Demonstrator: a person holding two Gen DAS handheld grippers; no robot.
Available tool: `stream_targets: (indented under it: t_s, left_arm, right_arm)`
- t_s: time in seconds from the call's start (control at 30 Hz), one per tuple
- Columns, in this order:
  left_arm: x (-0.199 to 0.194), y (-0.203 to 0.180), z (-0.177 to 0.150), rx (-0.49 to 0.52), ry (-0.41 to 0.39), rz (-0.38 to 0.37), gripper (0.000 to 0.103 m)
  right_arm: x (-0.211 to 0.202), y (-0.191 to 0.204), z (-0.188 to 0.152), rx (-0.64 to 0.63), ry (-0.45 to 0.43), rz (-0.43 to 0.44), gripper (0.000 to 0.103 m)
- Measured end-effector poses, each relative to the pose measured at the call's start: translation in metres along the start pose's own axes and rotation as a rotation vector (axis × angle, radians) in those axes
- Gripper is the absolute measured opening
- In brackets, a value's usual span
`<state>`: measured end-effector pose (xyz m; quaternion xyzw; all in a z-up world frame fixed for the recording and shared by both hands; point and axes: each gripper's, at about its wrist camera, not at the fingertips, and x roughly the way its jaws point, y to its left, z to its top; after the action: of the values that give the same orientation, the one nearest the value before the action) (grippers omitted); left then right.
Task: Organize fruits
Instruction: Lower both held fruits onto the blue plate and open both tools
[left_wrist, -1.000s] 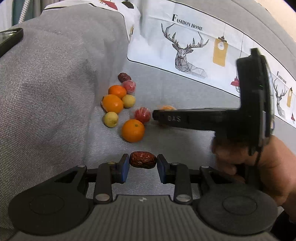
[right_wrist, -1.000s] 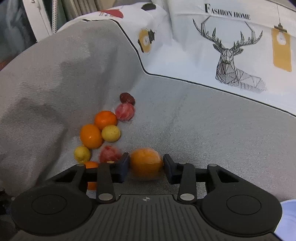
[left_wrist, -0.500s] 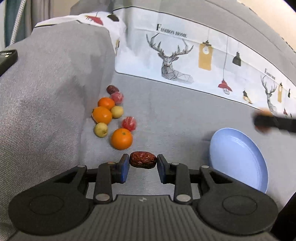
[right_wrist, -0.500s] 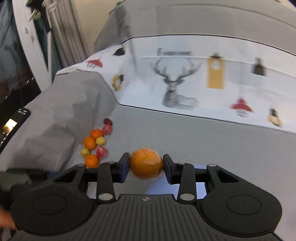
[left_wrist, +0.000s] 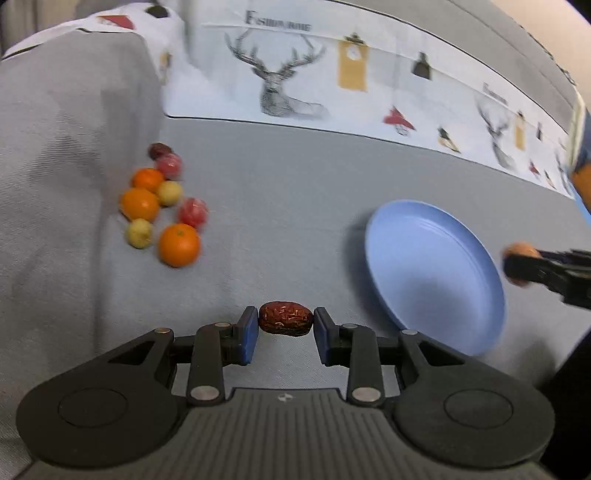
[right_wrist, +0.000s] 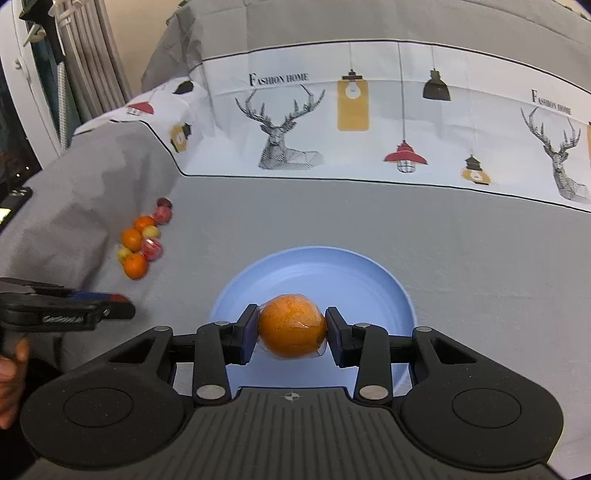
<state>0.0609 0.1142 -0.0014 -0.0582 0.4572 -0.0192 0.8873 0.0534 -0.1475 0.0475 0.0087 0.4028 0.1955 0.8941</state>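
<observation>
My left gripper (left_wrist: 285, 324) is clamped on a red date (left_wrist: 285, 324) above the grey sofa cover (left_wrist: 288, 192), left of the blue plate (left_wrist: 436, 273). My right gripper (right_wrist: 291, 326) pinches a wrapped orange (right_wrist: 292, 325) over that plate. Remaining fruit pile (left_wrist: 162, 206) sits well apart, far left by the cushion.

A home living room: grey sofa (right_wrist: 461, 258) with deer-print "Fashion Home" cover (right_wrist: 369, 122), curtains (right_wrist: 92, 55) beside.
</observation>
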Motion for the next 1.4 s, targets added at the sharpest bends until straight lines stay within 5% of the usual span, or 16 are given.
stream_targets:
  t_s: [0.67, 0.87, 1.13, 1.4]
  left_arm:
    - [0.001, -0.015, -0.007, 0.042, 0.019, 0.043, 0.036]
    - [-0.001, -0.032, -0.012, 0.074, 0.0, 0.045, 0.036]
    - [0.01, -0.063, -0.012, -0.034, 0.073, -0.011, 0.036]
    - [0.014, -0.106, 0.009, 0.024, 0.08, -0.028, 0.036]
  right_arm:
    - [0.02, -0.042, -0.001, 0.151, 0.069, -0.03, 0.04]
    - [0.021, -0.047, -0.001, 0.169, 0.079, -0.021, 0.04]
    - [0.021, -0.05, -0.001, 0.181, 0.089, -0.008, 0.04]
    - [0.027, -0.049, -0.004, 0.155, 0.141, -0.008, 0.041]
